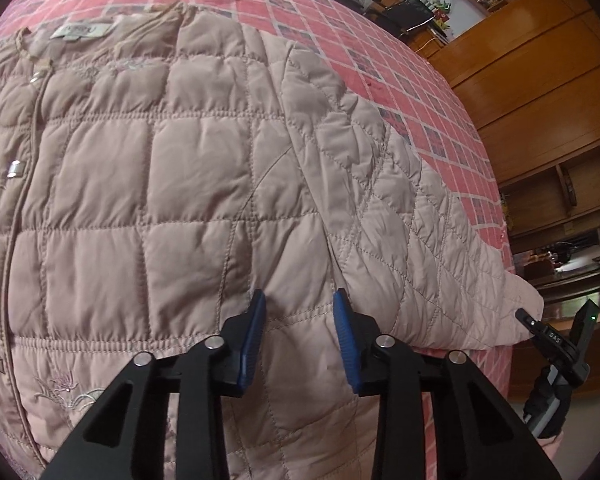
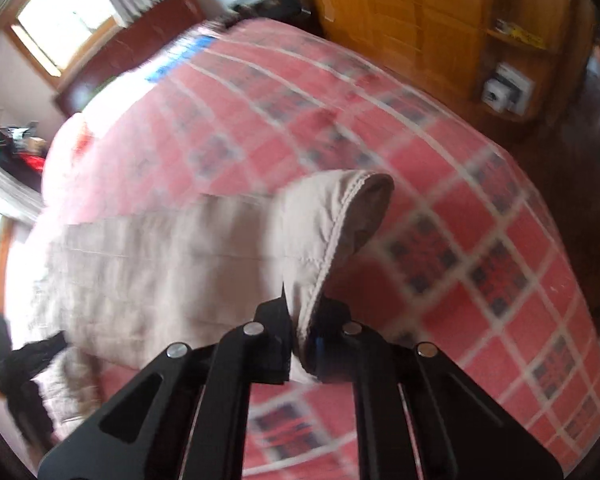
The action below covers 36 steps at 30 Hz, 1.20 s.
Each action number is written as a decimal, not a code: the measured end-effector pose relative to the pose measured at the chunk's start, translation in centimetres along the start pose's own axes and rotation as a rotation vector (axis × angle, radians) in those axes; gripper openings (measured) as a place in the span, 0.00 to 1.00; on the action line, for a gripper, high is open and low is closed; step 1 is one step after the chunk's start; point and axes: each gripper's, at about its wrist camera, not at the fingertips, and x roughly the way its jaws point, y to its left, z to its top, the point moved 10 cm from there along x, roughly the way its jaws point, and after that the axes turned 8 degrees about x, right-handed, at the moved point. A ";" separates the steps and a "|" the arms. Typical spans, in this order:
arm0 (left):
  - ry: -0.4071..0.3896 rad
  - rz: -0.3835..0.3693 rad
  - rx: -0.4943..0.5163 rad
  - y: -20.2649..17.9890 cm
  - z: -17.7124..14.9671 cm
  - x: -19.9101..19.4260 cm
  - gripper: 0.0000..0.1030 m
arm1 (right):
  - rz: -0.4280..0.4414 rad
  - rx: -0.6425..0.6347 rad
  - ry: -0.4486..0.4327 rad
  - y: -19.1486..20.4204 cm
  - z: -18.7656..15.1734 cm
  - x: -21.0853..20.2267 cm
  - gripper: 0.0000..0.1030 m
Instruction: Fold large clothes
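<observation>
My left gripper (image 1: pixel 300 304) has its blue pads (image 1: pixel 252 340) spread well apart with nothing between them, poised just over the quilted jacket (image 1: pixel 160 184) near the seam where the body meets the sleeve (image 1: pixel 400 216); I read that as waiting to pin or take the side of the garment while the other tool does the folding. My right gripper (image 2: pixel 304 332) is clamped on the sleeve cuff (image 2: pixel 340 232), the beige cloth bunched between the jaws and the open mouth of the cuff standing up beyond them, which I take to be so I can carry that sleeve across the body. From the left wrist view the jacket lies spread front-up on the red checked bedspread (image 1: pixel 380 80), collar and label (image 1: pixel 80 31) at the far end, snaps running along the placket (image 1: pixel 16 168) at the left, and the sleeve angled out toward the bed's right edge, where the right gripper shows small at its tip (image 1: pixel 556 336). The hem and the jacket's other side run out of frame, so I cannot say how they lie. The right wrist view is smeared with blur, so stitching and bedspread pattern are soft, and something dark at its lower left (image 2: pixel 24 376) I cannot identify. How much cuff sits behind the jaws is hidden by the fingers themselves
</observation>
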 end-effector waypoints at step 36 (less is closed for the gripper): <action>0.078 -0.186 0.201 -15.1 -2.3 2.7 0.36 | 0.079 -0.032 0.071 2.5 -4.8 -0.5 0.40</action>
